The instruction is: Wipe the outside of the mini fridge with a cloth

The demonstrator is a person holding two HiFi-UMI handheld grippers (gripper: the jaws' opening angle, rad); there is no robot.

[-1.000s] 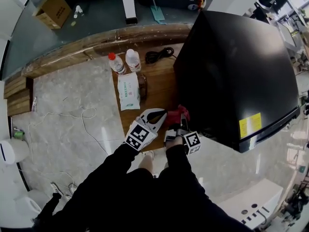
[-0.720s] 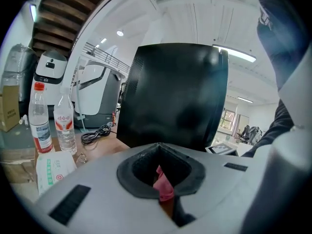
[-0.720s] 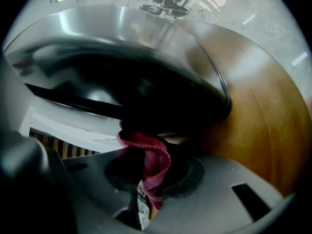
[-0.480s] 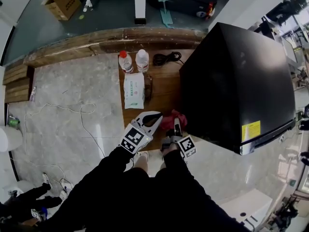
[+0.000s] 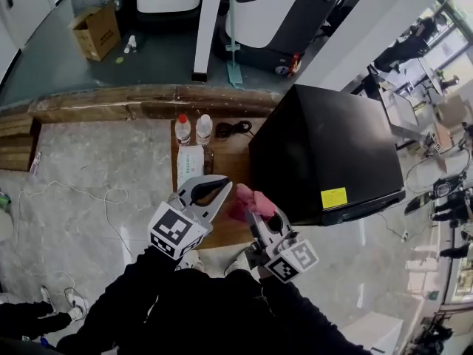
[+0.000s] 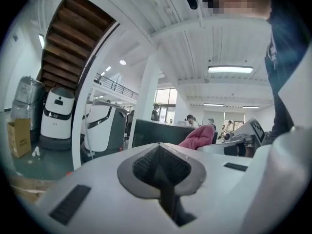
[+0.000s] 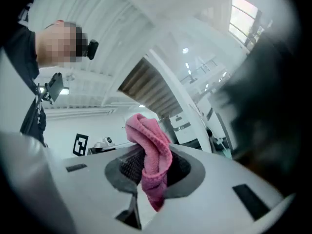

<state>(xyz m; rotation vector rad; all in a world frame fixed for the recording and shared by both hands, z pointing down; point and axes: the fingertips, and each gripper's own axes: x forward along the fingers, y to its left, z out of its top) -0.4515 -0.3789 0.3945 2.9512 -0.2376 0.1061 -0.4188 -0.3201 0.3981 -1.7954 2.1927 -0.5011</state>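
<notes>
Apparently a wiping stroke is about to start: the black box-shaped mini fridge [image 5: 325,154] sits right of centre in the head view, with the crumpled pink terry cloth [image 5: 241,200] just beside its left wall — contact unclear. Its jaws pressed together, the right gripper [image 5: 255,211] clamps the cloth; the left gripper [image 5: 216,188] is closed on nothing. Next, the cloth needs pressing flat against that wall.
</notes>
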